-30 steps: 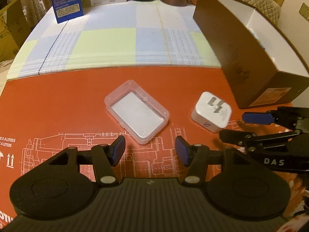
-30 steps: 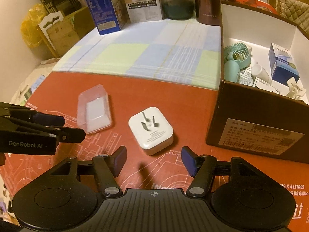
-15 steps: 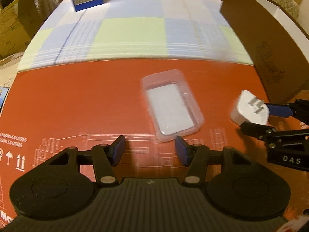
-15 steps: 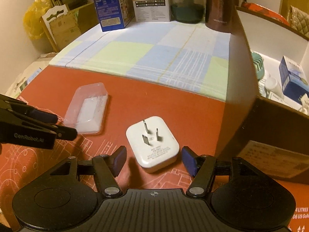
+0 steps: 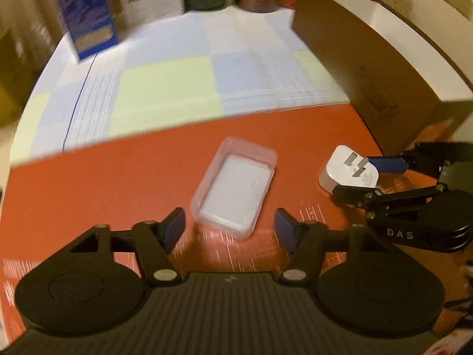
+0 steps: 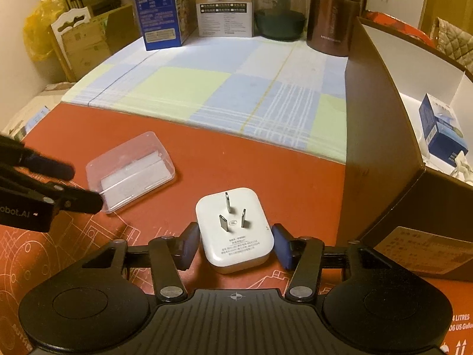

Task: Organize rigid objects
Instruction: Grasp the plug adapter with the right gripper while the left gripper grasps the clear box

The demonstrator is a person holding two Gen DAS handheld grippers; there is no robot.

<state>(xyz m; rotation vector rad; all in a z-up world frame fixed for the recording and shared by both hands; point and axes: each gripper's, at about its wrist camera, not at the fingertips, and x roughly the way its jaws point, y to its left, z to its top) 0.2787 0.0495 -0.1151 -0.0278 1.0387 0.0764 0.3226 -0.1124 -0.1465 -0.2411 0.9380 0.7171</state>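
Observation:
A white plug adapter (image 6: 235, 230) lies prongs-up on the red mat. My right gripper (image 6: 235, 244) is open, its blue pads on either side of the adapter's near end, not clamped. The adapter also shows in the left wrist view (image 5: 348, 173). A clear plastic case (image 5: 235, 190) with a white insert lies on the mat just ahead of my open, empty left gripper (image 5: 229, 229); the case's near end sits between its fingertips. The case shows in the right wrist view (image 6: 130, 171) left of the adapter.
A brown cardboard box (image 6: 381, 159) stands open at the right, holding a blue-white carton (image 6: 443, 133) and other items. At the back of the checked cloth (image 6: 224, 88) stand a blue carton (image 6: 159, 9), a white box (image 6: 226, 6), a glass jar (image 6: 279, 9) and a brown canister (image 6: 331, 14).
Both grippers have moved forward: the right gripper's open pads now flank the adapter, and the left gripper has come up to the clear case and swung to face it end-on.

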